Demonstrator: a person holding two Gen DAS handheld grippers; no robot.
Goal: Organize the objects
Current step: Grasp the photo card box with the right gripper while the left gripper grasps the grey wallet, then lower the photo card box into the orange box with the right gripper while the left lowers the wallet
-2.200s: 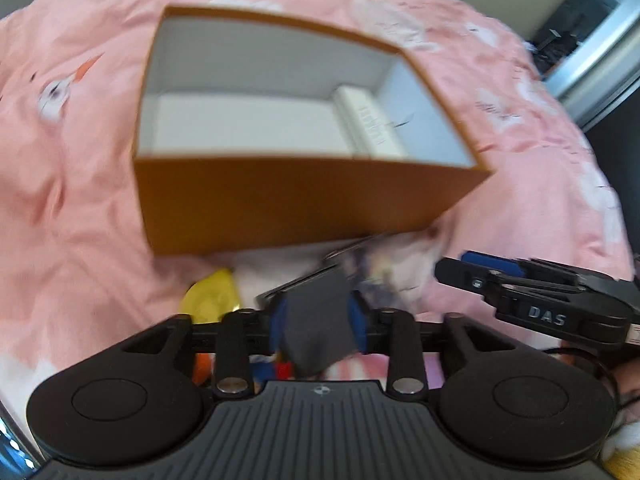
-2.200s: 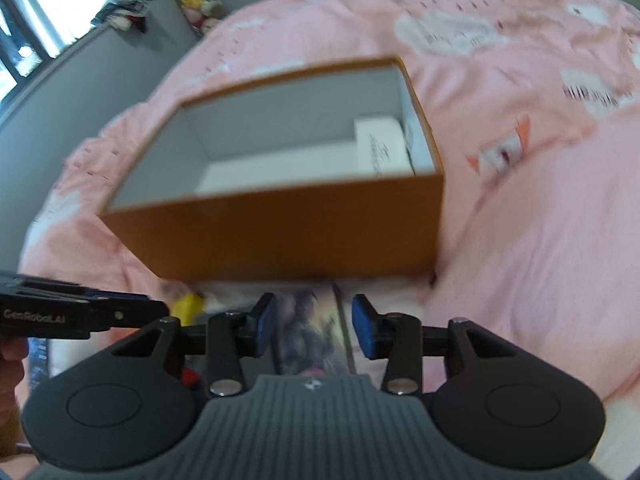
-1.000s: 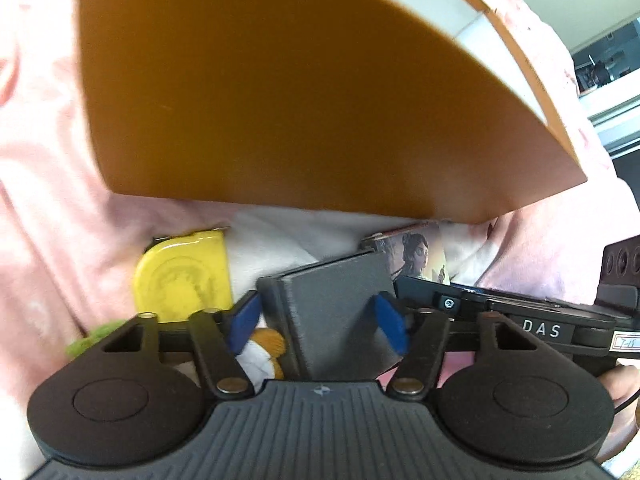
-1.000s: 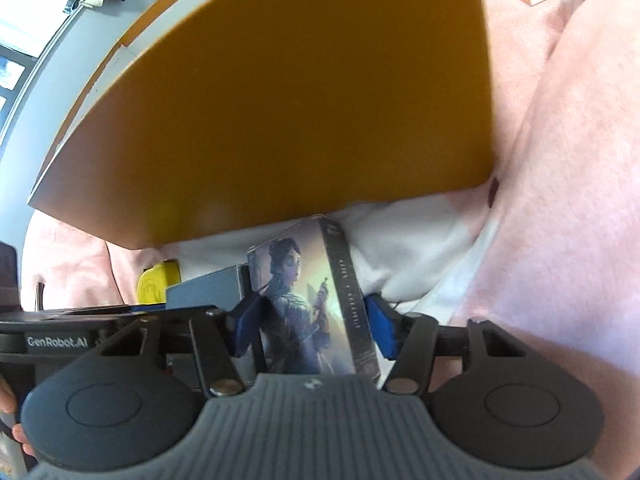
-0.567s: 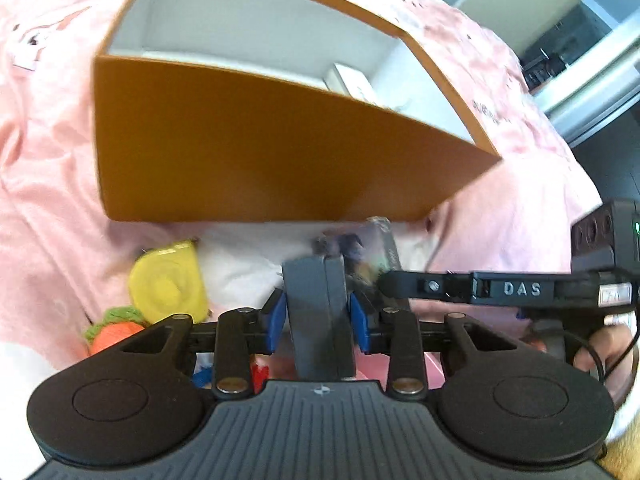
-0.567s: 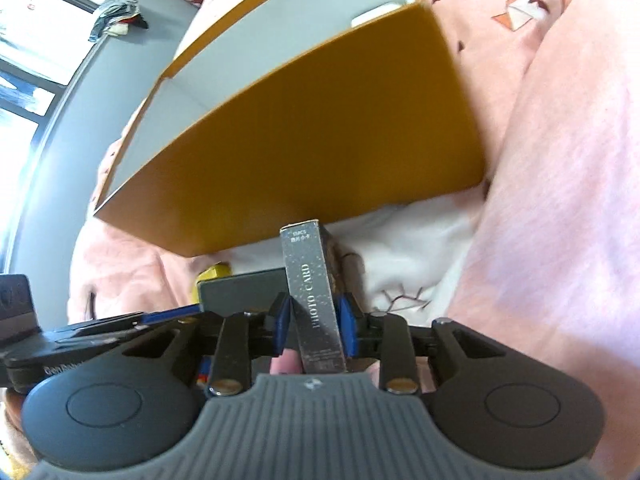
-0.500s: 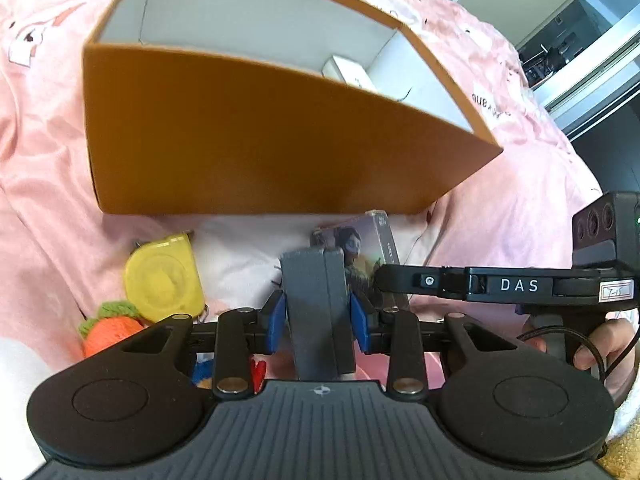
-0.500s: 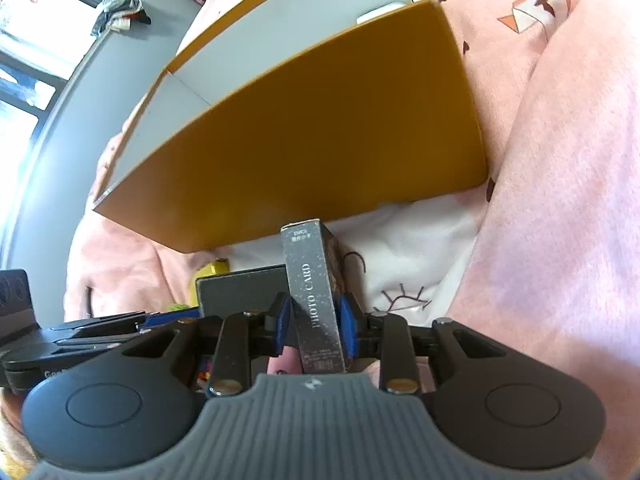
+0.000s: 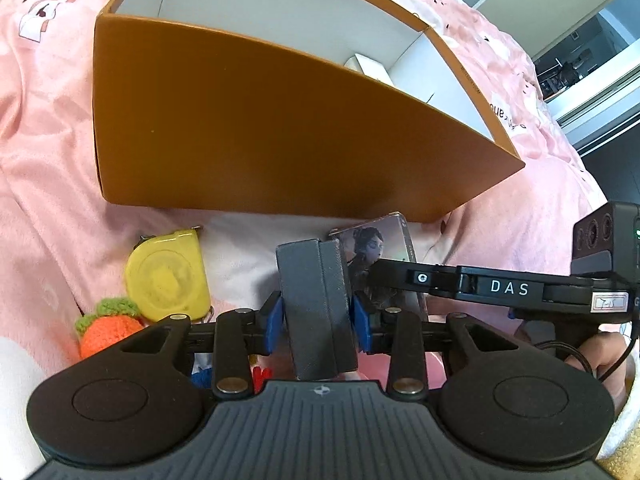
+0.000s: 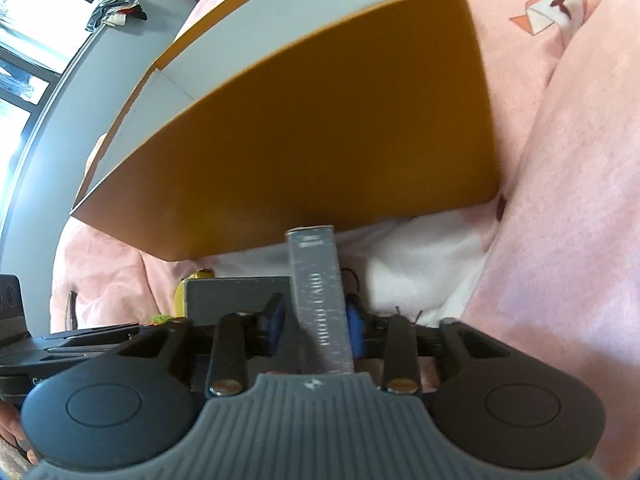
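Change: both boxes now stand clamped edge-on and lifted off the bedding; a second ago they lay loose between wider fingers, and both sets of fingers have just been closing.
Grey box (image 9: pixel 316 304): lower centre of the left view, left gripper (image 9: pixel 318 318) fingers clamped on its sides.
Photo card box (image 10: pixel 320 300): lower centre of the right view, right gripper (image 10: pixel 316 324) fingers clamped on it, spine lettering blurred.
Orange box (image 9: pixel 260 128): upper frame, open; white packet (image 9: pixel 370 68) inside, mostly hidden by the wall.
Left of frame: yellow tape measure (image 9: pixel 168 276), crocheted carrot (image 9: pixel 110 326), on pink bed cover (image 9: pixel 44 152).
Hidden: coloured bits behind the left gripper, unidentifiable.
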